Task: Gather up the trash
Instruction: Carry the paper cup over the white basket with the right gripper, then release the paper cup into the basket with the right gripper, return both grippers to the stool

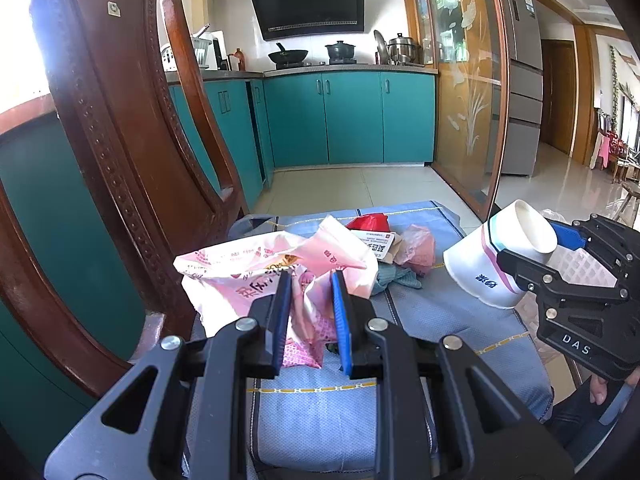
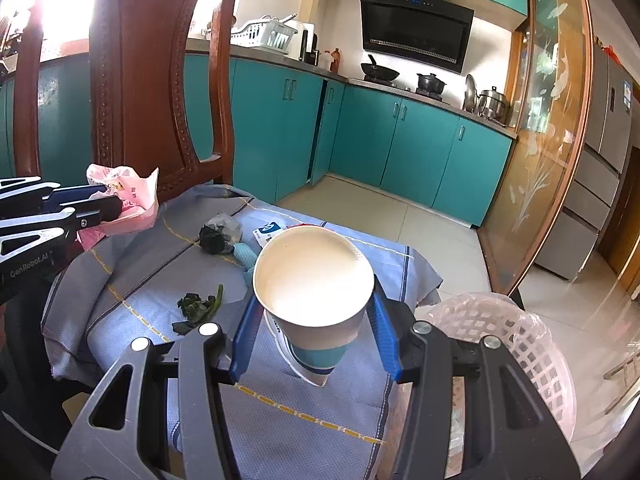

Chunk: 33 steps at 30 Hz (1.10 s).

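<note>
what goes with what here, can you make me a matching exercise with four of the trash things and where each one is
Things:
1. paper cup
2. pink plastic bag
3. wilted green leaf
4. white lattice basket

Places:
A. lying loose on the blue cloth
B. clamped in the left gripper
C. beside the cloth, on the right, lined with clear plastic
D. held in the right gripper, tilted, mouth toward the camera

Pairs: 1-D, 2-B, 3-A, 4-C
</note>
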### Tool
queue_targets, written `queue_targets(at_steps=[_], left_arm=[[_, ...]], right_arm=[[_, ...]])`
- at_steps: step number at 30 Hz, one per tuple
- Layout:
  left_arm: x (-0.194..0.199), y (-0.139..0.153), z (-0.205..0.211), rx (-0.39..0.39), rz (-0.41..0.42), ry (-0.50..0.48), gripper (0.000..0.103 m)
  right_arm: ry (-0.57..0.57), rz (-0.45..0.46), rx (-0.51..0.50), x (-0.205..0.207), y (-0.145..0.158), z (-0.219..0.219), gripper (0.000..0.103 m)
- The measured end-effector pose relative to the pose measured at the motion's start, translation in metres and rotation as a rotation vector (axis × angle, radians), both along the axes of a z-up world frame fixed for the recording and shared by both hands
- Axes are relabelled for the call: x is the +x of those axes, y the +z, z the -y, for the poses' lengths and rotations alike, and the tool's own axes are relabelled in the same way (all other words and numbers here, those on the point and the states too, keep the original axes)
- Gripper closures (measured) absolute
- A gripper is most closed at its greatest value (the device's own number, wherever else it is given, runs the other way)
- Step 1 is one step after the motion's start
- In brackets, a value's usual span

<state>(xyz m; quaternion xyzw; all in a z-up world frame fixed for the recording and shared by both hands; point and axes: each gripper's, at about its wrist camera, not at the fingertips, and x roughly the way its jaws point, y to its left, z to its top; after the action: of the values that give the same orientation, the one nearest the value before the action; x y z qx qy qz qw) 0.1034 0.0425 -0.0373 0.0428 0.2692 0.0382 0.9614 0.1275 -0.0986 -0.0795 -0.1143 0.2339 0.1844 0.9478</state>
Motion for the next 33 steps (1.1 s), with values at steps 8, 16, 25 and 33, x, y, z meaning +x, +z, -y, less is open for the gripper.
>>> queue_targets(at_steps=[8, 16, 25, 33], left_arm=[[0.000, 0.001, 0.000, 0.001, 0.008, 0.002, 0.081], [0.009, 0.003, 0.012, -0.037, -0.007, -0.056, 0.082], [0.068, 0.020, 0.096, -0.179, -0.043, -0.393, 0.082], [0.115, -0.006, 0.207, -0.236, -0.206, -0.679, 0.079]], right_arm=[[-0.171, 0.073, 0.064, 0.005, 0.019, 0.051, 0.052], [-0.391, 0.053, 0.203, 0.011, 0.025, 0.136, 0.052], [-0.596, -0.028, 0.225, 0.013, 0.001, 0.191, 0.052], [-0.707, -0.086, 0.198, 0.015, -0.018, 0.219, 0.052]])
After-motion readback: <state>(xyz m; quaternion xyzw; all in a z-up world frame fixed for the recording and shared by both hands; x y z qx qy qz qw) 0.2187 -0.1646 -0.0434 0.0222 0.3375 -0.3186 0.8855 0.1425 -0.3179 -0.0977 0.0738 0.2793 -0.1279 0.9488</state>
